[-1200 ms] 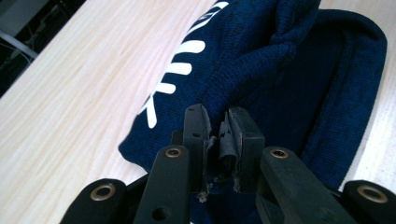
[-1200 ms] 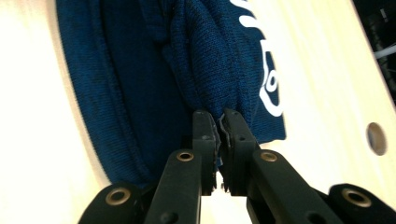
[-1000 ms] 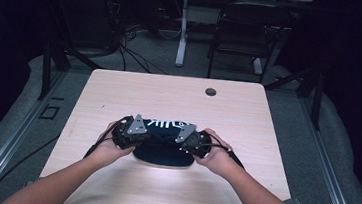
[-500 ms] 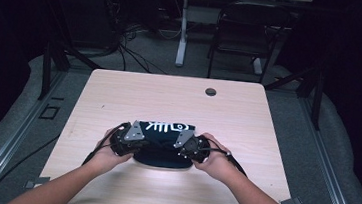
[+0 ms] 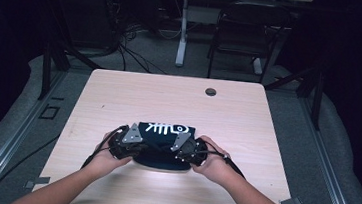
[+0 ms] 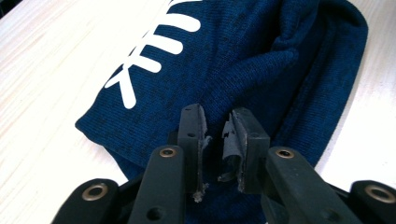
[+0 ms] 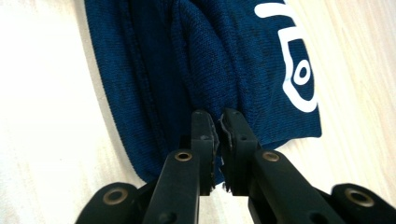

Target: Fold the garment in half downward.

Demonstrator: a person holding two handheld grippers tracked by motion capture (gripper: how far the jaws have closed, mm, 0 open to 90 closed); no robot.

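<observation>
left tool [image 6: 215, 140] narrowly parted over navy garment [image 6: 243, 60] | right tool [image 7: 217, 140] nearly closed, pinching a fold | likely folding it on surface [image 5: 119, 101]

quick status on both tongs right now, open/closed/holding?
Left tongs: jaws slightly apart over the navy knit garment; no fabric visibly clamped.
Right tongs: nearly closed at the garment's fold; whether fabric is pinched cannot be told.

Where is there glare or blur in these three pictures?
High view: a bright glare patch on the table just below the navy cloth, dark surroundings. Left gripper view: overexposed wood at right, nearest tongs parts slightly soft. Right gripper view: washed-out wood at left.
</observation>
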